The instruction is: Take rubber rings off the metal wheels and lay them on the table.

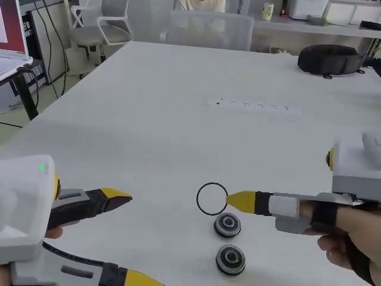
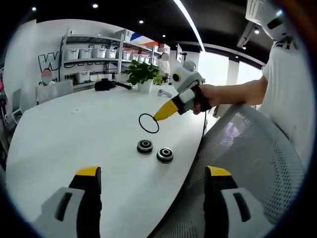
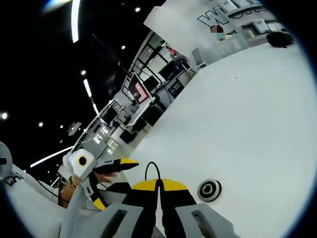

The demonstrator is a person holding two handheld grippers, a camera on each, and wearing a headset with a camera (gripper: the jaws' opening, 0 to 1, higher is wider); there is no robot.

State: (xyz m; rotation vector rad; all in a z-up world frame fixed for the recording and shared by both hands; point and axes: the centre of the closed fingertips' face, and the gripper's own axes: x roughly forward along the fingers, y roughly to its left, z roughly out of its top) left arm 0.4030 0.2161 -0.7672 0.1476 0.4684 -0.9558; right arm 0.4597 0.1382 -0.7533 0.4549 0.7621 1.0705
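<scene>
Jaws of my left gripper (image 2: pixel 153 173) stand spread and empty. Beyond them the nearer metal wheel (image 1: pixel 231 259) and farther metal wheel (image 1: pixel 227 224) sit on the counter (image 1: pixel 178 119), dark-rimmed; I judge both unstripped. Just past them, my right gripper (image 1: pixel 229 199) pinches one freed rubber ring (image 1: pixel 212 198), not yet released.

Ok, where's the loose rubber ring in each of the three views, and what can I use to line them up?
Head view: rubber ring lower centre, at the right gripper's yellow tip, just above two metal wheels.
Left gripper view: ring at centre, above both wheels.
Right gripper view: ring bottom centre, rising from the shut jaws, with one wheel to their right.
Shared landmark: the wheels.
</scene>
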